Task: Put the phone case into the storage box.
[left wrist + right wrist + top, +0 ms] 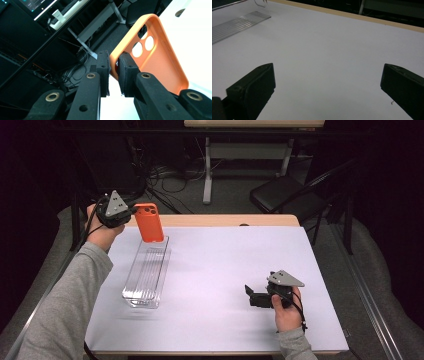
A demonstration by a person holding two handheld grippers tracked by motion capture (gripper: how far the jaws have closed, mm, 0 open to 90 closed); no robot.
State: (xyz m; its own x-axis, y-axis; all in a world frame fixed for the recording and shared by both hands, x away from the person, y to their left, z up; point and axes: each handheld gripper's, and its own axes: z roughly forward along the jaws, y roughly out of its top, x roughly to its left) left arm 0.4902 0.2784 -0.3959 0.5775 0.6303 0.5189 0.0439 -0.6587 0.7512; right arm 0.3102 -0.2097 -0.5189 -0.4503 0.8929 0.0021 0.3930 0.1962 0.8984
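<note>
Above the clear tray's (146, 275) far end, the left gripper (131, 211) pinched the orange phone case (149, 222) by its edge; the right gripper (249, 291) gaped wide, holding nothing.

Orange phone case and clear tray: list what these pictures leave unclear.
- Orange phone case: in the high view, its lower end overlaps the clear tray; touching or above, cannot tell.
- Case, left gripper view: rim section hidden between the left gripper jaws.
- Tray, right gripper view: cut off by the top-left edge.
</note>
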